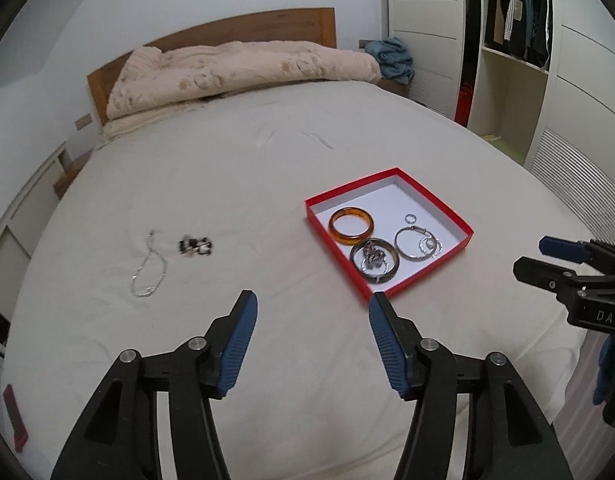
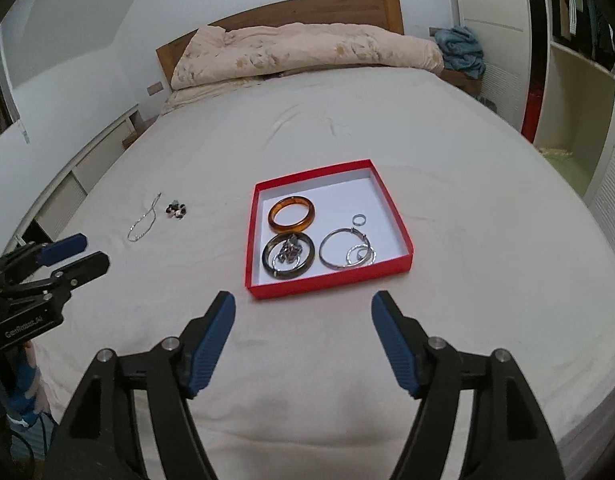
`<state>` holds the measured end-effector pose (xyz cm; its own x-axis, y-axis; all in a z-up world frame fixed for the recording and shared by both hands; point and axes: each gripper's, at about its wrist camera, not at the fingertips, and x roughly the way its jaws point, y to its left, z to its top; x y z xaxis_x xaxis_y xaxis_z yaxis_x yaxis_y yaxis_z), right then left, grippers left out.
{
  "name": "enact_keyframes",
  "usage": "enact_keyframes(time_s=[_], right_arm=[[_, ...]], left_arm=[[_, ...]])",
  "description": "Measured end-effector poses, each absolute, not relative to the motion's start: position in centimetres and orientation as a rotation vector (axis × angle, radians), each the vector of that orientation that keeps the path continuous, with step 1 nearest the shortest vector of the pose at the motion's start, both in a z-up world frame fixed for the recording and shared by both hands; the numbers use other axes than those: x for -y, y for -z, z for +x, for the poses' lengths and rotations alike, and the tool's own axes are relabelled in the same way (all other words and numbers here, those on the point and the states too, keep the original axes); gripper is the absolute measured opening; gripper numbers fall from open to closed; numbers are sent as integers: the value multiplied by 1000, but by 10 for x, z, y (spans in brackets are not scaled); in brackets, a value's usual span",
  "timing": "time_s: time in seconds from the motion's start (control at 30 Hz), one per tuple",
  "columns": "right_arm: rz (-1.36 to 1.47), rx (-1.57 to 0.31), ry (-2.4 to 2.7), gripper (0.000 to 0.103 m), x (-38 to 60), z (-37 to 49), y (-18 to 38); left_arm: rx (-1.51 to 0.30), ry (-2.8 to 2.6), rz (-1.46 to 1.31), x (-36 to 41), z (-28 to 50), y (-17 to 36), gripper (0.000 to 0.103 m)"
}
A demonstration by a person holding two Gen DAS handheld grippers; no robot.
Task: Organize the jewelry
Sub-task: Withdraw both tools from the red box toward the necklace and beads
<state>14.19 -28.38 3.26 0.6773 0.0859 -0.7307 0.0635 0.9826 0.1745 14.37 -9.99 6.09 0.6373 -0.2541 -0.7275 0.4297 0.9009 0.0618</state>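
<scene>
A red box (image 1: 335,248) (image 2: 331,285) with a white floor lies on the bed. In it are an amber bangle (image 1: 351,225) (image 2: 291,214), a dark bangle (image 1: 392,269) (image 2: 267,258) with a small metal piece inside it, a silver hoop (image 1: 403,246) (image 2: 327,254) and a small ring (image 1: 410,219) (image 2: 359,220). A silver chain (image 1: 149,270) (image 2: 141,224) and a dark bead cluster (image 1: 195,245) (image 2: 176,209) lie on the sheet left of the box. My left gripper (image 1: 312,308) is open and empty, just short of the box's near corner. My right gripper (image 2: 303,307) is open and empty in front of the box.
A folded peach quilt (image 1: 235,68) (image 2: 307,54) lies by the wooden headboard (image 1: 227,30). A blue cloth (image 1: 389,58) sits at the far right corner. An open wardrobe (image 1: 515,40) stands to the right. A red object (image 1: 14,416) lies at the bed's left edge.
</scene>
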Motion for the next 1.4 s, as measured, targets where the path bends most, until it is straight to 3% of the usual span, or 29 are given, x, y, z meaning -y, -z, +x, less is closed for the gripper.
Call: enact_keyframes(time_s=[0.23,1.07,1.4], right_arm=[[167,-812,-25,69,261,119,-47],[13,-765,-227,69,148,83,-79],[9,-831,-291,69,128,123,-54]], left_arm=[[-747,355,221,72,110,-75,75],[-699,223,108,-8,57,-92,81],[-847,142,49,-38,100,-36,81]])
